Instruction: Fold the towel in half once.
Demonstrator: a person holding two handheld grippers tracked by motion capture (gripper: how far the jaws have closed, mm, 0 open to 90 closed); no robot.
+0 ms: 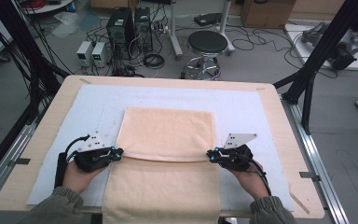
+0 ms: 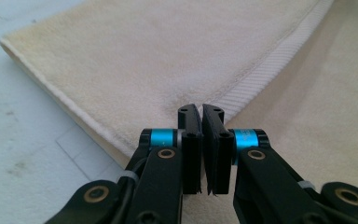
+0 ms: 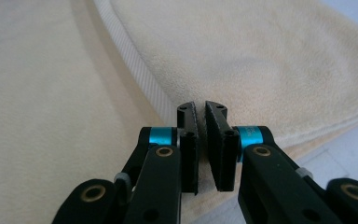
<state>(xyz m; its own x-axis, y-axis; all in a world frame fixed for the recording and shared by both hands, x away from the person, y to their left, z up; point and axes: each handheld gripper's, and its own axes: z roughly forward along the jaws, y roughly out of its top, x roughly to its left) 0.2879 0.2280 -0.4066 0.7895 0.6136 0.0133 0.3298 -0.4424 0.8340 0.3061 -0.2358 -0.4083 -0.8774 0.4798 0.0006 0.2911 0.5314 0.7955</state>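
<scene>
Whether any cloth sits between the fingertips of the left gripper (image 2: 201,112) cannot be told, for the near-closed pads (image 2: 191,135) hide the towel (image 2: 158,60) corner just beyond them. The same holds at the right gripper (image 3: 201,109), whose pads cover the hem beneath them. The towel's near end is cut off by the bottom edge of the high view, below both grippers' fingers.

Towel (image 1: 168,154) lies on the mat (image 1: 242,109), its far half folded back over itself, near end hanging off the table (image 1: 279,135) edge; a stool (image 1: 207,44) stands beyond the table.
</scene>
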